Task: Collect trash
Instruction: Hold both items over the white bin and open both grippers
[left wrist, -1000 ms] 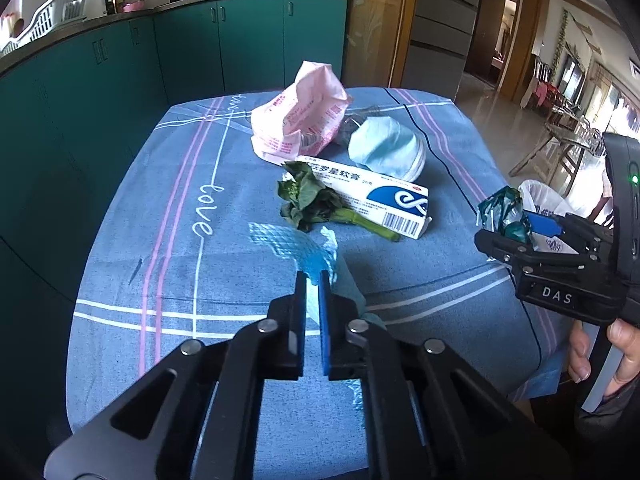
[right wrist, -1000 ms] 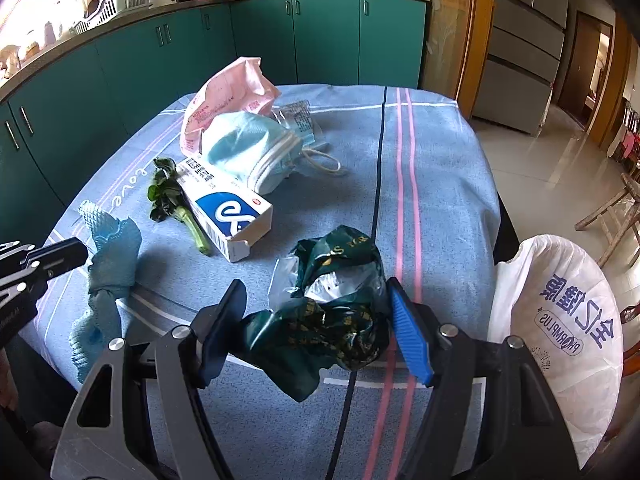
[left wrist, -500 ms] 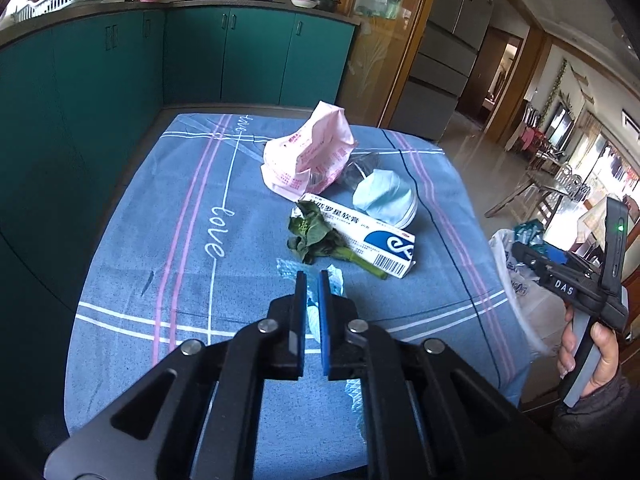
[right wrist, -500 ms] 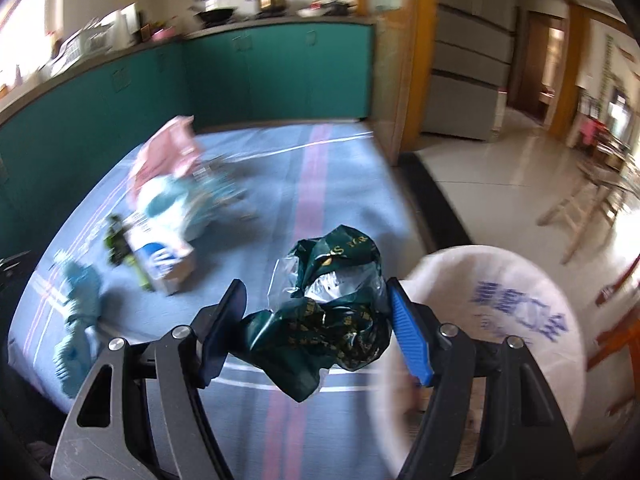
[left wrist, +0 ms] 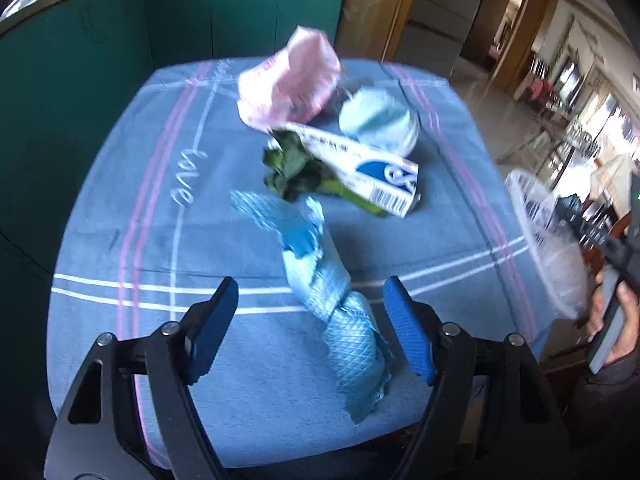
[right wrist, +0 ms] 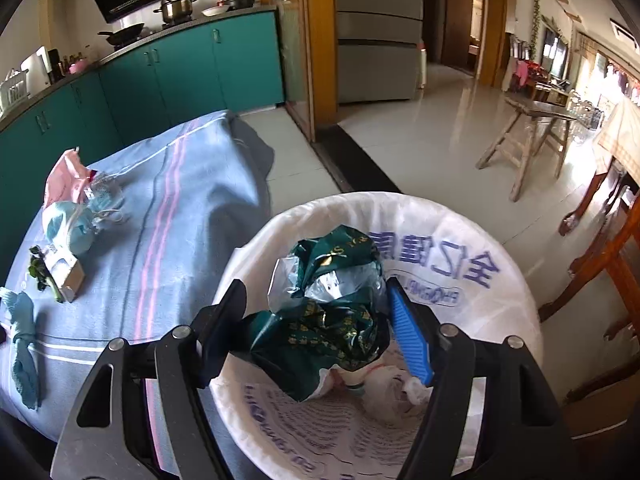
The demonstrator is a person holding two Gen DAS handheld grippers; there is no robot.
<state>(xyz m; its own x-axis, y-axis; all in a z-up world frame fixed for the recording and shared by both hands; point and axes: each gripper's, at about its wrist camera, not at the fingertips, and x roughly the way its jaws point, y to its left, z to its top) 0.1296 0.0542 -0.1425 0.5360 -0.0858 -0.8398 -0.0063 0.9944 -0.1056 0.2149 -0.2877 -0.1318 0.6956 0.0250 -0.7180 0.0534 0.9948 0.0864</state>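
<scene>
My left gripper (left wrist: 310,284) hangs over the near part of the table, its jaws opening. A twisted blue mesh cloth (left wrist: 352,340) lies on the tablecloth between them, and the pads do not touch it. Behind it lie wilted greens (left wrist: 288,168), a white and blue box (left wrist: 368,168), a pale blue face mask (left wrist: 376,120) and a pink bag (left wrist: 292,80). My right gripper (right wrist: 316,292) is shut on a crumpled green foil wrapper (right wrist: 332,256), held over the mouth of a white bag-lined bin (right wrist: 460,240) beside the table.
The table (left wrist: 120,240) wears a blue striped cloth. Teal cabinets (right wrist: 180,76) run behind it. The bin holds some white rubbish (right wrist: 396,392). A wooden stool (right wrist: 532,128) and chair legs (right wrist: 608,272) stand on the tiled floor to the right.
The left jaws have gone from shut to wide apart, with the blue cloth lying loose between them. The right gripper has swung the green wrapper from over the table to above the bin.
</scene>
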